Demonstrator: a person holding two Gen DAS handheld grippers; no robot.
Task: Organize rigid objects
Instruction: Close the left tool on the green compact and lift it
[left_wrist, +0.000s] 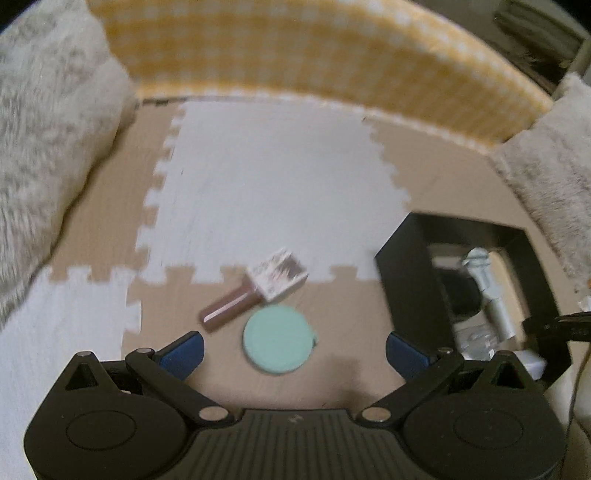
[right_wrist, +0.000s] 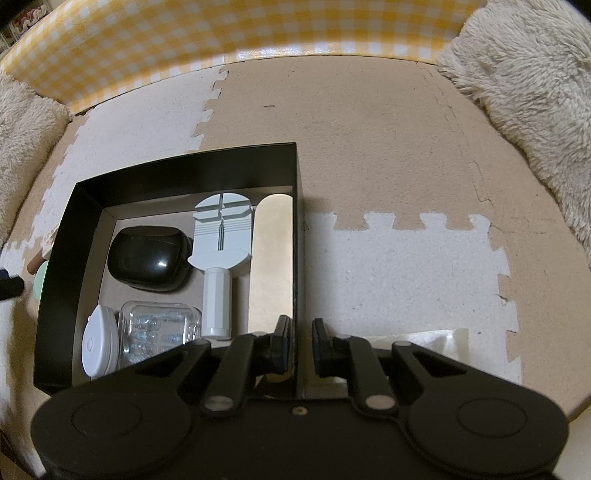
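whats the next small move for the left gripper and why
Probably ease the left gripper down over the mint round disc and close. Its fingers stand wide open with the disc on the mat between them, outside the black box, whose wall the right gripper pinches.

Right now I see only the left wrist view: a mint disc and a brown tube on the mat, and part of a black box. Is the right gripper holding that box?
Observer: Yes. The right gripper is closed on the right wall of the black box.
Operator: What lies inside, along that wall?
Observer: A flat beige oblong piece lies along it.
Operator: And in the near left corner of the box?
Observer: A white oval device stands there, next to a clear plastic case.
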